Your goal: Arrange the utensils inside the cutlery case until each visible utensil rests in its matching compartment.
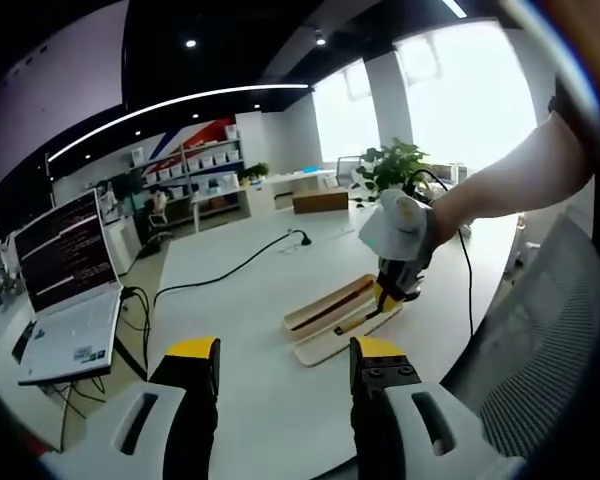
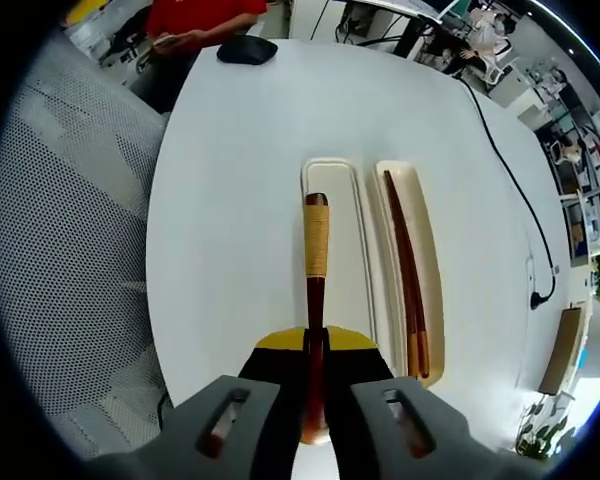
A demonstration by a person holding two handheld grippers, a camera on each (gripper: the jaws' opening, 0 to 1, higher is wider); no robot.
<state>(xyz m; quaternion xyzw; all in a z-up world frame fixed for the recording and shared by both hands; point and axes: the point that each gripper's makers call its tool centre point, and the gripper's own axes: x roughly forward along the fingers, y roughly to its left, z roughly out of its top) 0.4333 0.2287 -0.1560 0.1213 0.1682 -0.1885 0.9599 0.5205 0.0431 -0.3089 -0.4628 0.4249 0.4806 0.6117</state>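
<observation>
- The utensil in hand is a slim dark wooden piece (image 2: 315, 290) with a pale cord wrap (image 2: 316, 248) round its far part; which utensil it is I cannot tell, since its near end is hidden between the fingers.
- The right gripper (image 2: 315, 400) has its fingers closed on the near part of this piece, which points away over the left compartment (image 2: 330, 175) of the cutlery case.
- I judge it light, stiff and smooth, so it may pivot or slip in a narrow grip; a hold nearer the middle, by the cord wrap, would give more friction and steadier aim.
- The right compartment (image 2: 430, 250) already holds a pair of dark chopsticks (image 2: 405, 265), lying lengthwise inside it.
- Both cream trays lie side by side on the white table (image 2: 230, 180); they look light and could slide if pushed from the side.
- In the left gripper view the left gripper (image 1: 285, 365) hovers well apart from the case (image 1: 330, 320), its fingers open and holding nothing.
- A laptop (image 1: 65, 300) and a black cable (image 1: 230, 270) lie on the table to the left of the case in that view.
</observation>
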